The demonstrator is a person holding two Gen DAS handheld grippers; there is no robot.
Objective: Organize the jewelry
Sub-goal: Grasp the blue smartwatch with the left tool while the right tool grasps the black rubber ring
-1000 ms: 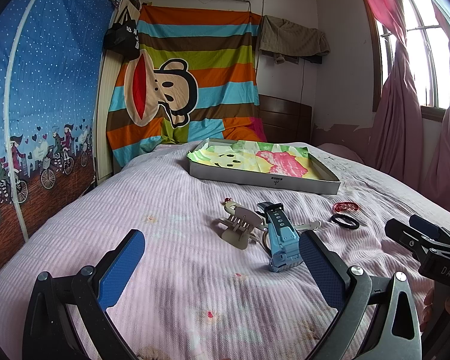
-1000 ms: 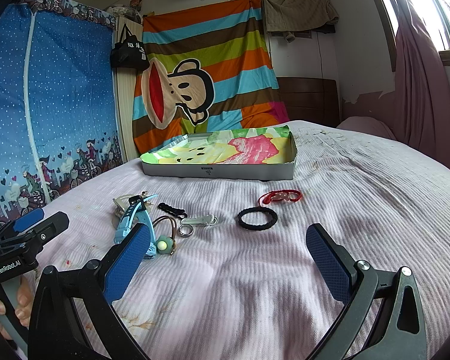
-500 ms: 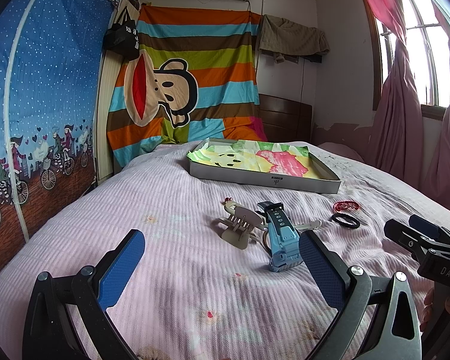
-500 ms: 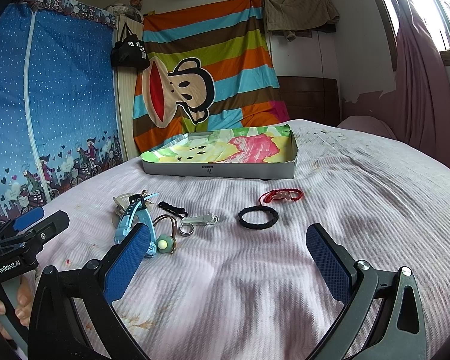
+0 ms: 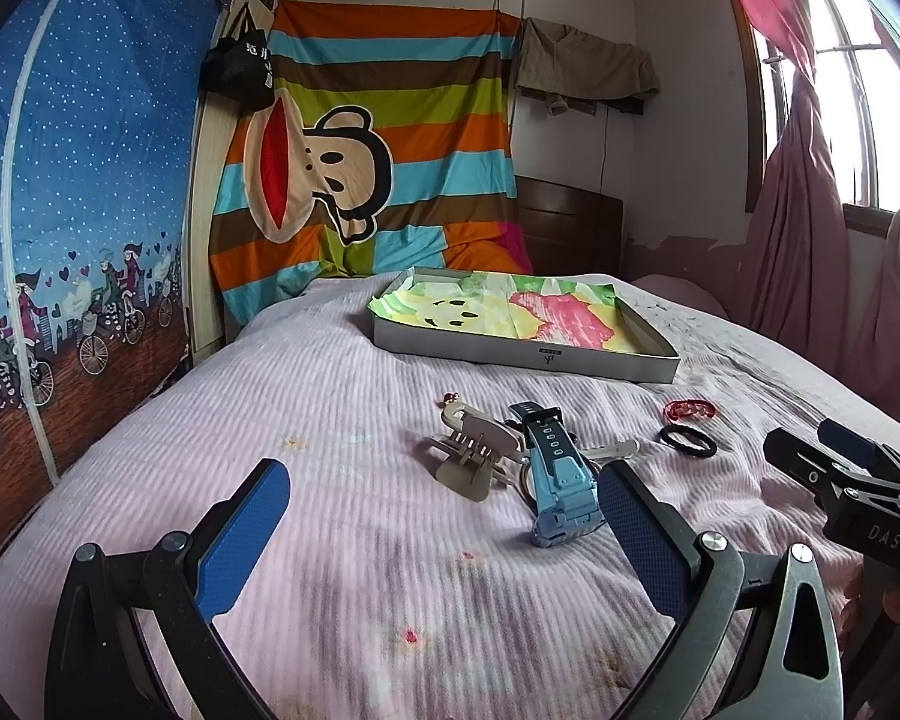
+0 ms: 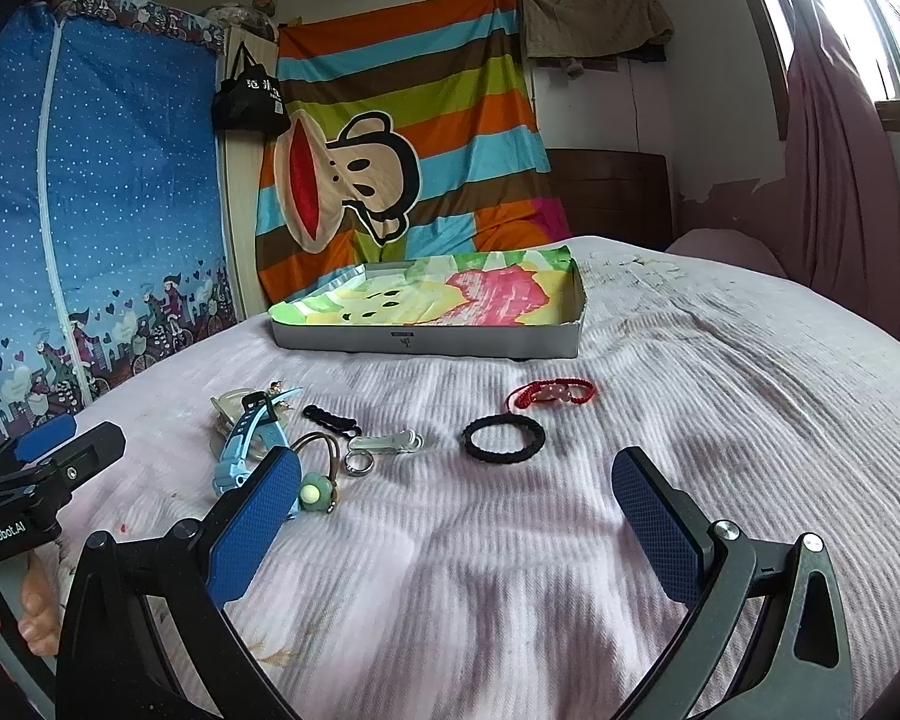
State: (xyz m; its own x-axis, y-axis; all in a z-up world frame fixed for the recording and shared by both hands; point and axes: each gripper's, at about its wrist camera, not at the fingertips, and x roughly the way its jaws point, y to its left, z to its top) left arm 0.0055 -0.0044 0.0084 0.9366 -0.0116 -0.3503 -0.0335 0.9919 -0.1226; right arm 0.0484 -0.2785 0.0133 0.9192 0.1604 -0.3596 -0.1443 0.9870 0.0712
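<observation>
Bare bed [image 6: 720, 396] surface lies directly ahead of the right gripper [image 6: 456, 498], up to the black ring [image 6: 504, 437] and red bracelet [image 6: 549, 393]. Beyond these, open bedding reaches the tray [image 6: 426, 341]. On the left, a tight cluster obstructs passage: blue watch [image 5: 561, 480], beige hair claw [image 5: 471, 456], hair tie [image 6: 317, 483], silver ring [image 6: 359, 463] and clip [image 6: 390, 439]. Ahead of the left gripper [image 5: 444, 510], bedding is unobstructed left of the claw.
</observation>
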